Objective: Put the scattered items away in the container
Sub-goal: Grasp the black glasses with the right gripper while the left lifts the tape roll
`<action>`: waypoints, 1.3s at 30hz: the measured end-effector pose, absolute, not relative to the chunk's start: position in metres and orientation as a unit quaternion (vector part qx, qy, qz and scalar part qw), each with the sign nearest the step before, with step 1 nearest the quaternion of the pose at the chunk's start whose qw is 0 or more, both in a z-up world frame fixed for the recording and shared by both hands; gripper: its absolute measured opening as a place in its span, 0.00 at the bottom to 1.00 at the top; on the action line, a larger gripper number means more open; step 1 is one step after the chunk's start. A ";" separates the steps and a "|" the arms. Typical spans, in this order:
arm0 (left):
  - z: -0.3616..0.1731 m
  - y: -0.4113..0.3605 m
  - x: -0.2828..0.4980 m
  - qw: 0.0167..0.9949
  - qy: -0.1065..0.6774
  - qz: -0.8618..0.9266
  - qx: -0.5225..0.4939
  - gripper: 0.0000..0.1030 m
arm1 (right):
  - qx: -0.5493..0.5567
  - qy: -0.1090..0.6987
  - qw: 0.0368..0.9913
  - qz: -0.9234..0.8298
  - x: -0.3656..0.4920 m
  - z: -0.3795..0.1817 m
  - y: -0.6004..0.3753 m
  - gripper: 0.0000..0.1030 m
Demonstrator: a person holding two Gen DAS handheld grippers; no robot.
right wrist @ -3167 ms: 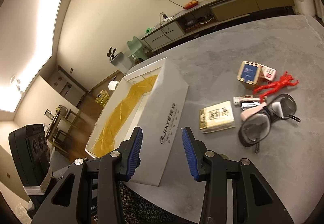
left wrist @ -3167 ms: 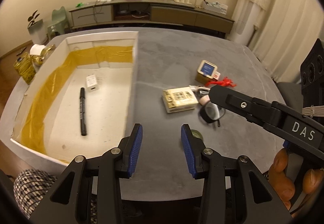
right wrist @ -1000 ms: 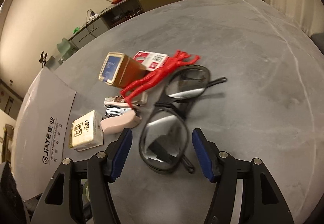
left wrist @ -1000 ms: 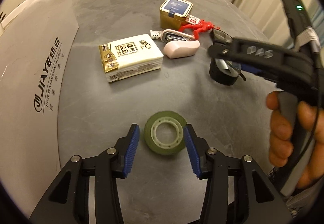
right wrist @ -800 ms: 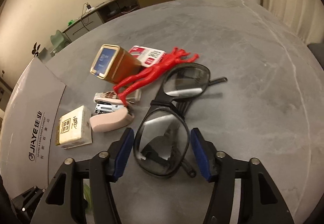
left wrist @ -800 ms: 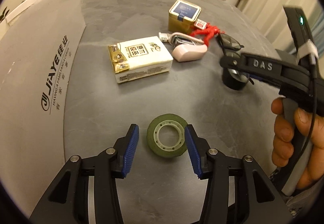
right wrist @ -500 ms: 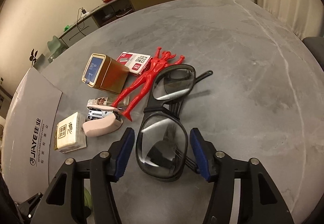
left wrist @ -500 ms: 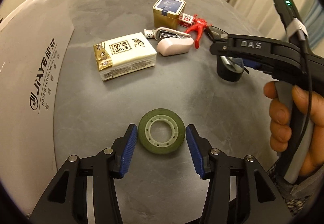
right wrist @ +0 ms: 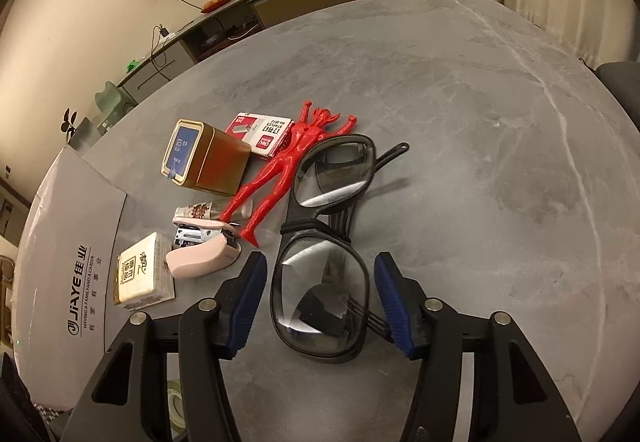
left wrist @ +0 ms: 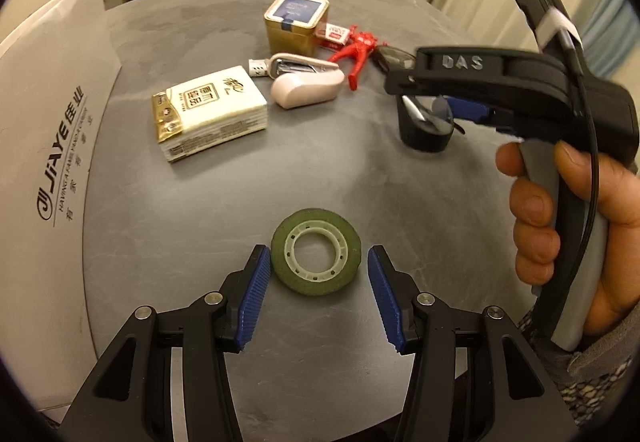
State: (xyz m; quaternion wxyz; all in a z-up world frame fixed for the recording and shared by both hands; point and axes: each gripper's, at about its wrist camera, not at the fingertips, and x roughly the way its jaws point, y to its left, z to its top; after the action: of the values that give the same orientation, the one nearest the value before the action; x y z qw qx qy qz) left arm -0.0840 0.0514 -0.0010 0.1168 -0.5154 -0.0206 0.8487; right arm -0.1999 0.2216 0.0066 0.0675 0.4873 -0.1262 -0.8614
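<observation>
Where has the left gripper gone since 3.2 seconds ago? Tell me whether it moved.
Yes. The left gripper moved away from the white box interior it faced, toward the table's near side; its open jaws now straddle the green tape roll.

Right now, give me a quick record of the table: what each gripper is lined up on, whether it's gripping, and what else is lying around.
left gripper: open, fingers either side of the tape roll, which lies flat on the table
right gripper: open, straddling the near lens of the glasses
held: nothing
container: white box, at the left
loose items: tissue pack, pink stapler, gold tin, red figure, staples box
</observation>
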 end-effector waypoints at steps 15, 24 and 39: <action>0.010 0.051 -0.082 0.113 -0.005 0.879 -0.464 0.48 | 0.480 -0.168 0.072 -0.858 -0.199 0.008 0.235 0.49; 0.020 0.038 -0.086 0.097 -0.029 0.881 -0.462 0.48 | 0.470 -0.180 0.097 -0.858 -0.191 0.020 0.230 0.48; 0.035 0.040 -0.073 0.093 -0.021 0.887 -0.452 0.48 | 0.501 -0.171 0.104 -0.842 -0.177 0.010 0.230 0.49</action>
State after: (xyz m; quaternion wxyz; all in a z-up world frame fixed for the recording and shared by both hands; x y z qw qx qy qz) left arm -0.0725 0.0396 0.0346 0.0931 -0.4523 -0.0212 0.8867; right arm -0.1768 0.2301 0.0102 0.1036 0.5011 -0.1712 -0.8420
